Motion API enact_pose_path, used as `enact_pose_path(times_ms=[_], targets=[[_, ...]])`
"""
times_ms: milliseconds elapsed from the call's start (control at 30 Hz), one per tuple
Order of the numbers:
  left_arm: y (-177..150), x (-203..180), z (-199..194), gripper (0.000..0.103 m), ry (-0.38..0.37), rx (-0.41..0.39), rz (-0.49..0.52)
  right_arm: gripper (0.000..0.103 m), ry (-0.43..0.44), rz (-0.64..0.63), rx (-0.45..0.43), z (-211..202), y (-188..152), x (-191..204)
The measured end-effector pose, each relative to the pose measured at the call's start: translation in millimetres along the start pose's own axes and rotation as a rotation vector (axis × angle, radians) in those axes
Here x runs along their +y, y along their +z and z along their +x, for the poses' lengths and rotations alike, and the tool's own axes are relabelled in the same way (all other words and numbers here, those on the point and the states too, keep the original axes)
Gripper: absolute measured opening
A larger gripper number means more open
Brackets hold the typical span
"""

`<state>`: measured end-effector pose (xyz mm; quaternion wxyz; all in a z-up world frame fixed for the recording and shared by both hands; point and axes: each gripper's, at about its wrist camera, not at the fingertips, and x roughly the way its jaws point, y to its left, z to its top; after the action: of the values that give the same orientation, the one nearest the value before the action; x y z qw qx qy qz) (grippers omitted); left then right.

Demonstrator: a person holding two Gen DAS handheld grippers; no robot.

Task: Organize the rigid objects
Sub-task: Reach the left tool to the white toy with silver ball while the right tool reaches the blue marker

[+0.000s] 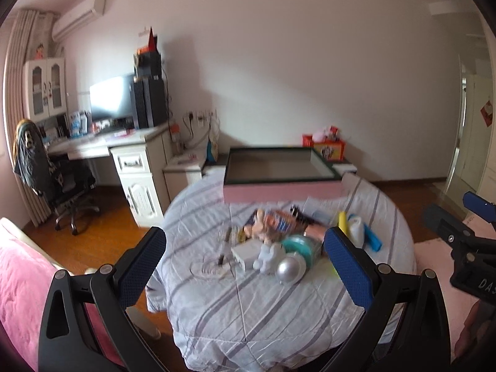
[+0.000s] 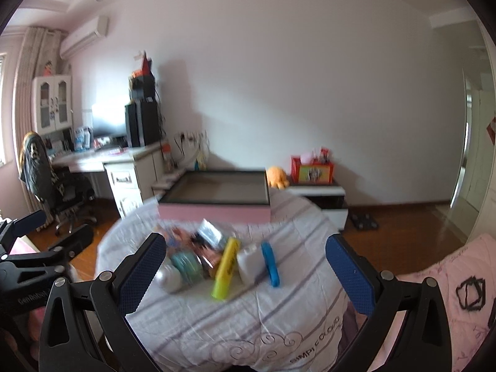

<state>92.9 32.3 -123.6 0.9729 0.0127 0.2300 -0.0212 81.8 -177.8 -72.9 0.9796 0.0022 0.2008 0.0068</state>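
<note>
Since everything's heaped together on the striped cloth (image 2: 235, 319), grabbing the yellow marker (image 2: 225, 269) could easily knock the white bottle (image 2: 249, 263) touching it, or the blue stick (image 2: 270, 263); right gripper (image 2: 245, 276) is spread wide and empty, pile just ahead between its fingers; left gripper (image 1: 245, 266) likewise wide, empty; pink box (image 2: 214, 212) waits behind the pile.

Left gripper (image 1: 245, 263) and right gripper (image 2: 246, 271) hover level, fingers (image 1: 142, 266) spread wide, holding nothing.

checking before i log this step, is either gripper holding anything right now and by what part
Nothing is held. The left gripper and the right gripper are both open and empty, above the pile of items on the striped cloth.
</note>
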Motion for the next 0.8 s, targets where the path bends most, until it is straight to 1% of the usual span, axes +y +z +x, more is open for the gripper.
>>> enact_pose_path(times_ms=[33,100,133,233,300,433,567,633,733,767,800], targets=[[-5.7,1.3,14.6,0.103,-0.002,0.041,-0.006,0.103,-0.005,0.007,0.038,13.6,-6.4,-4.6],[-12.5,2.4,31.3,0.103,-0.013,0.084,-0.011,0.103,-0.007,0.016,0.079,29.1,-14.8,-11.2],[-18.1,1.6,44.4,0.103,-0.024,0.119,-0.016,0.103,-0.007,0.020,0.101,37.4,-19.5,-15.5],[-28.4,-6.6,71.6,0.103,-0.051,0.188,-0.010,0.103,-0.014,0.034,0.159,62.0,-32.7,-31.3],[-32.6,-12.5,83.8,0.103,-0.062,0.216,-0.003,0.103,-0.013,0.042,0.184,75.0,-39.1,-40.0],[-38.4,-23.0,109.2,0.103,-0.061,0.280,0.011,0.103,-0.014,0.055,0.231,94.0,-49.2,-49.9],[-41.7,-27.5,128.0,0.103,-0.051,0.315,0.010,0.103,-0.002,0.065,0.269,113.6,-56.5,-56.3],[-40.2,-29.1,133.7,0.103,-0.076,0.316,-0.002,0.103,0.003,0.066,0.286,122.7,-59.9,-59.8],[-38.2,-35.1,139.5,0.102,-0.078,0.305,0.024,0.103,0.009,0.067,0.307,134.3,-62.3,-61.9],[-37.8,-36.3,141.5,0.101,-0.080,0.305,0.032,0.103,0.011,0.068,0.311,136.6,-62.9,-62.0],[-37.3,-38.5,143.9,0.096,-0.097,0.308,0.035,0.103,0.012,0.069,0.315,139.2,-63.2,-61.8]])
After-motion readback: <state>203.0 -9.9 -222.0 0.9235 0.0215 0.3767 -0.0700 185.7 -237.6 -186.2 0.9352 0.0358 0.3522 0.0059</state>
